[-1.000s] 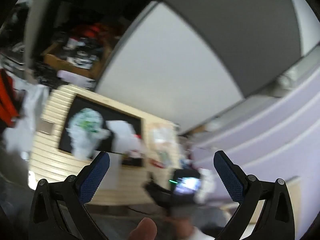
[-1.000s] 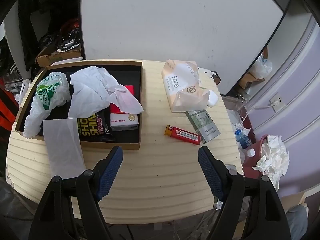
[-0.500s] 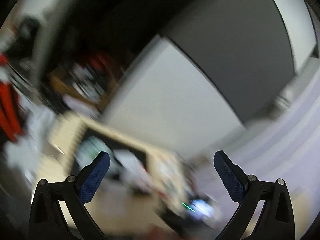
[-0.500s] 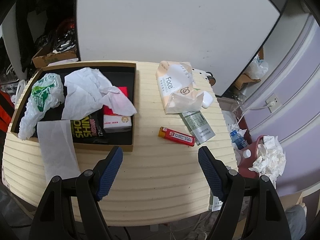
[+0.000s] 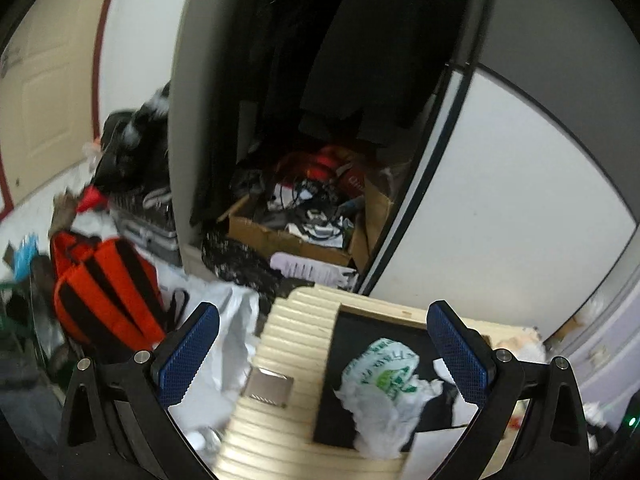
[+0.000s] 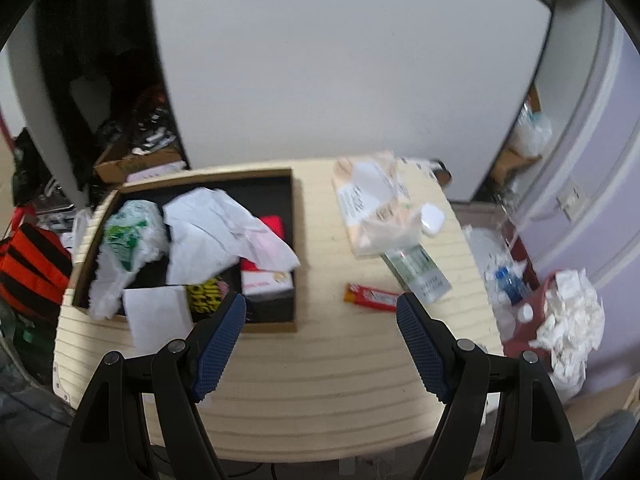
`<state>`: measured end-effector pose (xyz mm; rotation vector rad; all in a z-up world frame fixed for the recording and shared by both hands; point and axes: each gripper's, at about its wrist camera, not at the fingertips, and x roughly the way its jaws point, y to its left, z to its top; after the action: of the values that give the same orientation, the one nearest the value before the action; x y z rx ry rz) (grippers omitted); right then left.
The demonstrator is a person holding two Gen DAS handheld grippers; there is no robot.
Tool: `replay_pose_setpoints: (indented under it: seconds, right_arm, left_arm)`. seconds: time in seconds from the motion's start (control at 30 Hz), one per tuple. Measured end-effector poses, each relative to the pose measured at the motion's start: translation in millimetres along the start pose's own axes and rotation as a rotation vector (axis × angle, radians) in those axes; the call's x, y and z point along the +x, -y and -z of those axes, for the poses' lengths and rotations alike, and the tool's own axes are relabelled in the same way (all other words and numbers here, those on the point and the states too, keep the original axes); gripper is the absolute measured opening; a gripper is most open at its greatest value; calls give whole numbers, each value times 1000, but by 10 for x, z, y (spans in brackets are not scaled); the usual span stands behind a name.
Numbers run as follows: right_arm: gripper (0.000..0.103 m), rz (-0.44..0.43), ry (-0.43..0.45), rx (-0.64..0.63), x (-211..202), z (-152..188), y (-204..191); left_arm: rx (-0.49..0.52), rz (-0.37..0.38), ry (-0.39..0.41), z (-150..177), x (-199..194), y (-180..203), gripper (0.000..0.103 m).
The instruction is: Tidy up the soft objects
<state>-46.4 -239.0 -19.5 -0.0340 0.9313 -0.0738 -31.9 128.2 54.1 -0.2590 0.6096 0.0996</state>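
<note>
A shallow cardboard box with a black inside [image 6: 294,204] sits on the left of a ribbed cream table [image 6: 320,364]. It holds a green-and-white plastic bag [image 6: 128,236], a crumpled white bag [image 6: 224,228], a white sheet [image 6: 154,316] over its front rim, a black-and-yellow packet [image 6: 206,294] and a red-and-white pack [image 6: 266,282]. A soft tissue pack [image 6: 372,204] lies at the back right. My right gripper [image 6: 320,344] is open and empty above the table's front. My left gripper [image 5: 324,356] is open and empty over the table's left end, with the green-and-white bag [image 5: 384,384] low between its fingers.
A red lighter [image 6: 372,298] and a grey-green packet [image 6: 420,276] lie right of the box. A small metal square [image 5: 268,388] lies on the table's left end. An orange backpack [image 5: 104,288], a cluttered cardboard carton [image 5: 296,220] and a bin of tissues [image 6: 560,320] stand around the table.
The left gripper has swung left, from the wall and table's right side to the box's left end and the floor clutter. The right gripper has drawn slightly nearer the table. Both stay open.
</note>
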Motion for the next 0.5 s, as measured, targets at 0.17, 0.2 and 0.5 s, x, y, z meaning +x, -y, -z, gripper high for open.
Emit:
replay_pose_setpoints:
  seconds: [0.17,0.2,0.5]
  right_arm:
    - [76,-5,-19,-4,145,61,-20]
    - [76,-49,-37,12,182,83,-11]
    - [76,-234,-73,-68,292,-274,-777]
  left_arm:
    - [65,-7,34,-86,-40,62,103]
    - [64,-9,41,-107,-48,53,103]
    - [31,-58,55,-163,-50,-50,103]
